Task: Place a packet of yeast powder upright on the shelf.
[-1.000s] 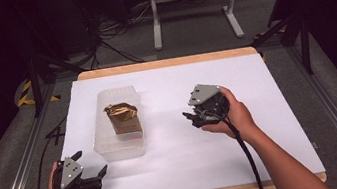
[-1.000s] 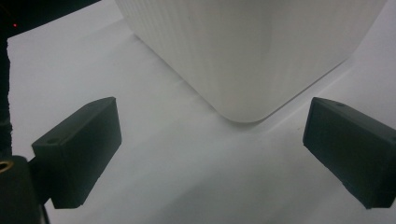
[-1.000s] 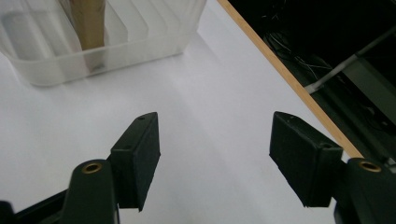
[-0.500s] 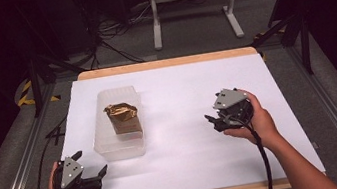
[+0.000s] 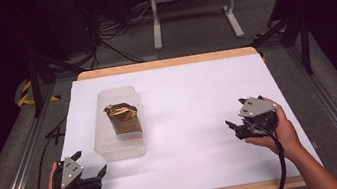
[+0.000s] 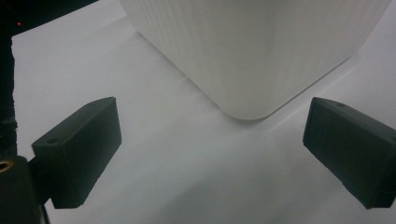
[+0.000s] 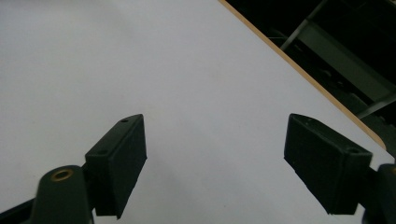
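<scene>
On the table's left half: clear plastic tub (image 5: 118, 125), gold foil packet (image 5: 122, 117) standing inside.
Left gripper (image 5: 89, 179): wide, empty, near the tub's corner.
Right gripper (image 5: 237, 125): well apart; jaws just opening, empty.
Risk: tub likely skids if nudged; packet could topple.

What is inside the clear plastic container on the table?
A crumpled brown paper bag stands inside the clear plastic container. The bag's contents are hidden by its folded top.
</scene>
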The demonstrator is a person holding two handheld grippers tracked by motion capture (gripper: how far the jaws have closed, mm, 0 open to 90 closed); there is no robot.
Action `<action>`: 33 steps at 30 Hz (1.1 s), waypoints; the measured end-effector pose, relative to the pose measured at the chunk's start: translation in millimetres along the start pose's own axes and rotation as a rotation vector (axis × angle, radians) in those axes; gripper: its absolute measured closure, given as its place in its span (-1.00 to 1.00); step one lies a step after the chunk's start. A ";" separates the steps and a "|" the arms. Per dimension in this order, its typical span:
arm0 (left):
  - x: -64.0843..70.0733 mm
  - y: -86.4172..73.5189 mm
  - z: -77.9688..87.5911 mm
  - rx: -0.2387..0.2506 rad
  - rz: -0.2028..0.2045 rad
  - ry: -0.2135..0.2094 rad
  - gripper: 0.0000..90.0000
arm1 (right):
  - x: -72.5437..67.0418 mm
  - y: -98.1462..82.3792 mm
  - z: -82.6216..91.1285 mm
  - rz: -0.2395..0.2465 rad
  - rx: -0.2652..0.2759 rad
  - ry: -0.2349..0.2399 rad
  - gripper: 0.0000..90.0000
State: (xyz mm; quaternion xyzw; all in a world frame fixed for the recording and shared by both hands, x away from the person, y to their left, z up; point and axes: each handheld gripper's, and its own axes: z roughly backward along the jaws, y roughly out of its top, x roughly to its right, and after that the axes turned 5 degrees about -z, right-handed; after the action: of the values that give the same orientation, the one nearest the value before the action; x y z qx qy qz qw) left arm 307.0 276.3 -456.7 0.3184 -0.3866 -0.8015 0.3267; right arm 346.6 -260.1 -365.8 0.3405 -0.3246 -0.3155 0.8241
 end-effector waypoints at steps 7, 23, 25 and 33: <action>0.6 0.3 0.4 0.004 -0.002 0.001 -0.88 | 8.4 -25.5 12.0 -0.063 0.021 -0.002 -0.59; 0.5 0.7 -0.1 -0.002 -0.004 0.004 -0.88 | 11.9 -76.4 30.9 -0.097 -0.006 -0.044 -0.62; 0.4 0.7 -0.3 -0.003 -0.004 0.003 -0.88 | 11.8 -82.1 32.9 -0.097 -0.006 -0.051 -0.63; 0.3 1.1 -1.2 -0.001 -0.003 -0.001 -0.88 | 14.7 -98.7 39.4 -0.135 0.007 -0.062 -0.66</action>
State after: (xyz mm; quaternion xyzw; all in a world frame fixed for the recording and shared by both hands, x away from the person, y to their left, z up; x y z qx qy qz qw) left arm 308.0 275.1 -456.4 0.3182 -0.3860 -0.8024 0.3254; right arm 296.2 -341.2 -414.7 0.3548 -0.3273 -0.3796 0.7893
